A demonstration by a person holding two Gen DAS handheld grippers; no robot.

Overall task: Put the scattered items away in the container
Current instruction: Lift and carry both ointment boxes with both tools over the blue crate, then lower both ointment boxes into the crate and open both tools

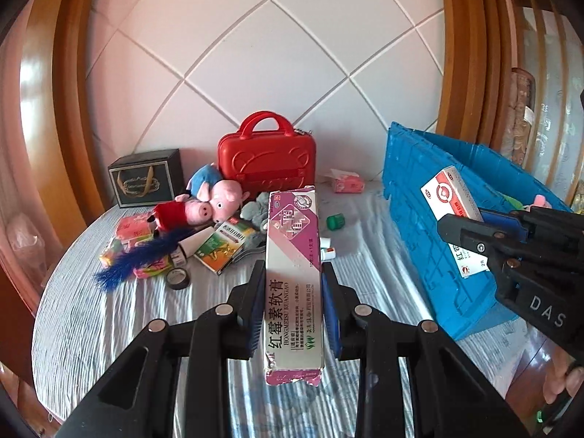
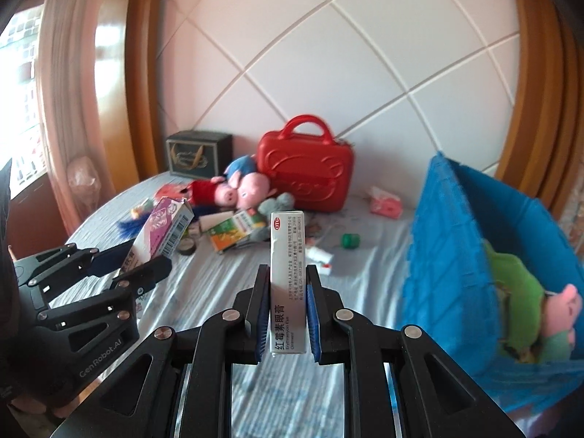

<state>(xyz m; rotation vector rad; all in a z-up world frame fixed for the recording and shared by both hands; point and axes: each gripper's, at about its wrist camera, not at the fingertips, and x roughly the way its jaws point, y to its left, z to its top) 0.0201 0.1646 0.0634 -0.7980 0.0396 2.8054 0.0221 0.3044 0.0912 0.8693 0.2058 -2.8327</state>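
My left gripper point(image 1: 294, 268) is shut on a long purple and silver ointment box point(image 1: 294, 284), held above the bed; it also shows in the right wrist view point(image 2: 160, 233). My right gripper point(image 2: 286, 272) is shut on a small white eye-ointment box point(image 2: 287, 277), seen in the left wrist view point(image 1: 450, 197) near the blue crate's point(image 1: 419, 219) front wall. The blue crate point(image 2: 449, 255) stands at the right and holds a plush in green point(image 2: 525, 303). Scattered items lie on the bed: pig plushes point(image 1: 208, 204), a green and orange box point(image 1: 221, 248), a tape roll point(image 1: 178, 278), a green cap point(image 1: 335, 221).
A red case point(image 1: 266, 158) and a dark box point(image 1: 148, 179) stand at the back by the padded headboard. A pink tissue pack point(image 1: 346, 182) lies behind the crate's corner. A blue feather point(image 1: 135, 259) and pink packets point(image 1: 133, 228) lie at the left on the striped bedsheet point(image 1: 91, 310).
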